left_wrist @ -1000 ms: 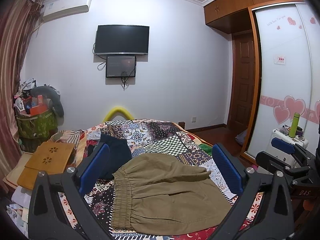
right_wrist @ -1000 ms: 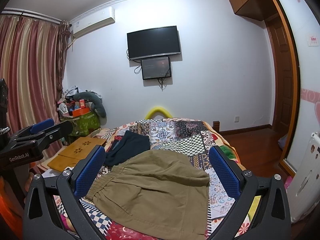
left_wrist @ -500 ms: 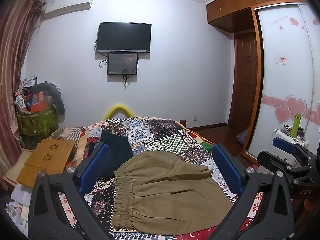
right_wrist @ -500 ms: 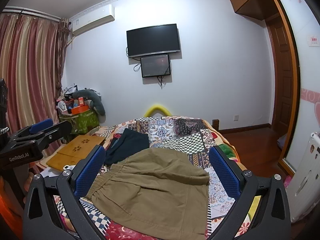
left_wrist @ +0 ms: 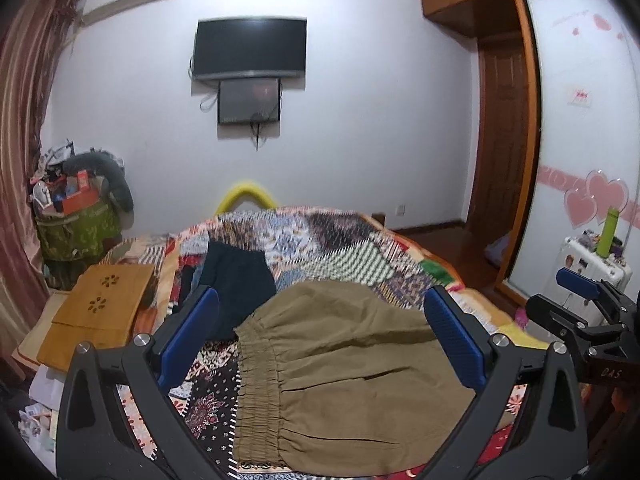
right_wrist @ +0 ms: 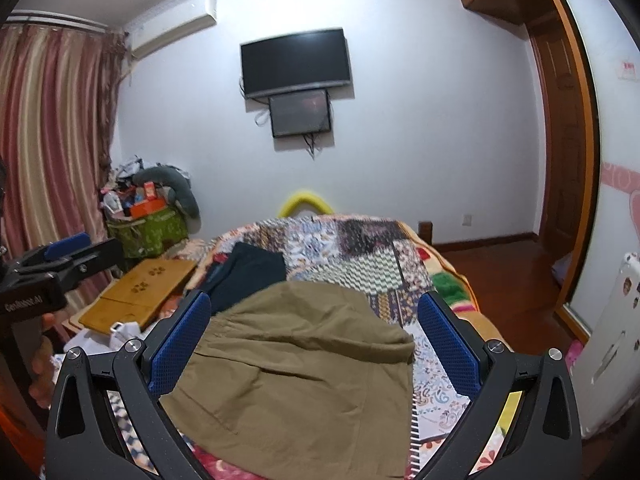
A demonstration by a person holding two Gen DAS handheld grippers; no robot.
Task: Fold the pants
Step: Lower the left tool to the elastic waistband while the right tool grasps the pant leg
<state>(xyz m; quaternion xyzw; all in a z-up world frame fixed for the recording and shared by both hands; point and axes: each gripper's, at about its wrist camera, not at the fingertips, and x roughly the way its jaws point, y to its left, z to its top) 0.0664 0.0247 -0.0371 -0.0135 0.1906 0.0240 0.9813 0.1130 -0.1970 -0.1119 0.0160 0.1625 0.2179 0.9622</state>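
Pants (left_wrist: 344,376) seemingly below open left claw (left_wrist: 324,336)

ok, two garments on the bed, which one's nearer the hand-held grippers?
The olive-khaki pants, elastic waistband showing, spread right before both. The dark navy garment lies farther back, at their left.

The olive-brown matt cloth pants (left_wrist: 344,380) (elastic waistband puckered) lie on a patchwork printed cloth bed quilt (left_wrist: 352,248), beside a smooth honey-coloured wooden folding tray (left_wrist: 100,308).
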